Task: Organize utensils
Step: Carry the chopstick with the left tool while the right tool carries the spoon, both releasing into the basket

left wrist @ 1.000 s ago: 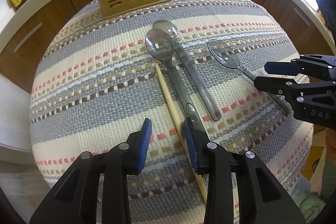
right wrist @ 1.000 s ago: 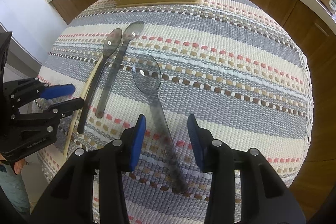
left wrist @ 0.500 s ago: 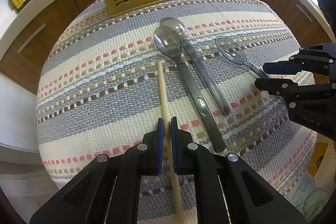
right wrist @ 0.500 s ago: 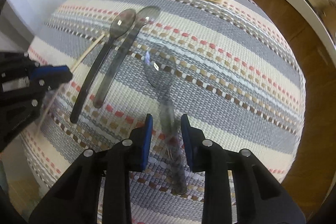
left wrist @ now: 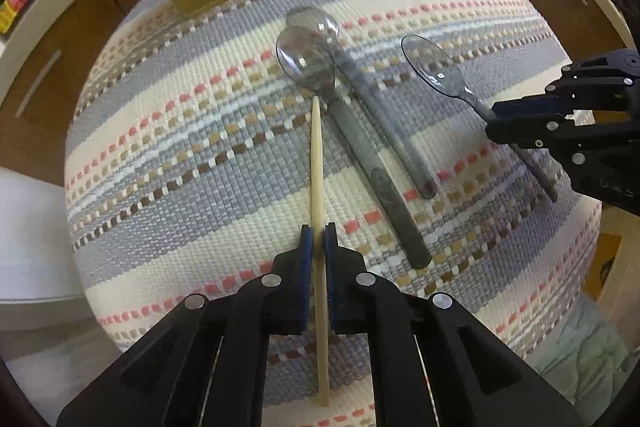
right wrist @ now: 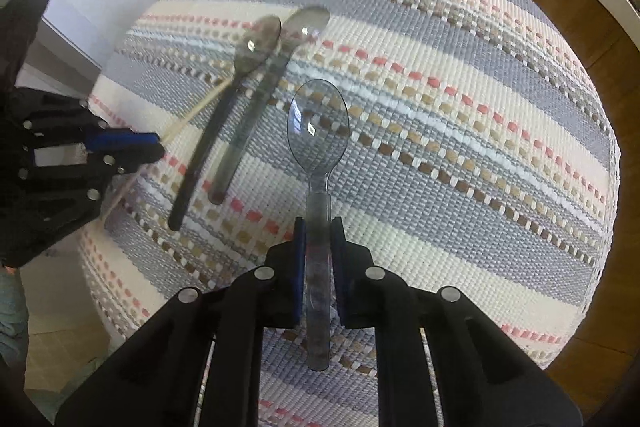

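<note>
While both tools grip utensils, the striped woven mat (left wrist: pixel 200 155) lies among wooden cabinets (left wrist: pixel 48 75).

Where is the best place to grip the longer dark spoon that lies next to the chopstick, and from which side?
Grip the longer dark spoon at the middle of its handle, coming from above with the jaws across its width. It lies flat on the striped mat. The second dark spoon overlaps its bowl, and the chopstick tip lies close beside its neck, so further down the handle there looks to be more room.
</note>
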Motion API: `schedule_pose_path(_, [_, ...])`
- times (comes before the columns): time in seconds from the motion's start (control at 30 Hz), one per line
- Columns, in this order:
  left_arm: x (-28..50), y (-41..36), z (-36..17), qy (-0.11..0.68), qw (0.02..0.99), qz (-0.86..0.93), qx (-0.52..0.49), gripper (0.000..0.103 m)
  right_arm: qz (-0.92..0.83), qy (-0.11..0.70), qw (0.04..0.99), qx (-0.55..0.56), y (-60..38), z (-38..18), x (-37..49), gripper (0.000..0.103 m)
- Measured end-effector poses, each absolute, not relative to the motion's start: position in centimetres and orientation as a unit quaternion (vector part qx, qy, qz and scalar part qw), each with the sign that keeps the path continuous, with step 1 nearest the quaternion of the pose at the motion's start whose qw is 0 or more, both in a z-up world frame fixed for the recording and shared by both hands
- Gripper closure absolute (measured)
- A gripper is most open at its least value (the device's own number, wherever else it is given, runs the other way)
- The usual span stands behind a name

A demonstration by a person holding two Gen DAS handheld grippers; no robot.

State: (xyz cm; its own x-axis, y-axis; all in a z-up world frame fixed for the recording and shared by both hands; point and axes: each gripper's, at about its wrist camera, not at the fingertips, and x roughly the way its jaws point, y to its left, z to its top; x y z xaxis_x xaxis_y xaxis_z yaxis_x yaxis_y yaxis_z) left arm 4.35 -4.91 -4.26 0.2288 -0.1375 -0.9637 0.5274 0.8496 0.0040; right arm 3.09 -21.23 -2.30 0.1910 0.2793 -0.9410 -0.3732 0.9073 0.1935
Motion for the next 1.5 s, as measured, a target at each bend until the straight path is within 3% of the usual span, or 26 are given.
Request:
schedule_pose_path(0.13, [3.9, -4.3, -1.7, 0.544, 0.798, -0.235, 0.114, 0.099, 0.238, 0.557, 0.796, -0.013, -22.6, 0.4, 2.8, 0.093])
schedule_pose_path(0.53, [5.3, -0.1, 11.9, 0.325, 0.912, -0.247, -0.037, 0.099, 0.293, 0.419, 0.857, 0.060, -24.6, 8.7, 4.4, 0.093])
schedule_pose_path(0.73, [8.1, 0.2, 15.3, 0.256, 0.928, -0.257, -0.086, 0.099, 0.291, 0.356, 0.884, 0.082, -24.9, 12.3, 7.3, 0.093])
schedule_pose_path(1.03, [13.8, -0.3, 16.1, 0.202, 0.942, -0.241, -0.114, 0.099, 0.249, 0.312, 0.905, 0.147, -27.0, 13.1, 13.0, 0.093])
schedule_pose_path(1.5, [18.2, -0.6, 14.6, 0.100, 0.977, -0.165, -0.094, 0.099, 0.154, 0.185, 0.965, 0.100, -24.8, 13.0, 17.5, 0.093])
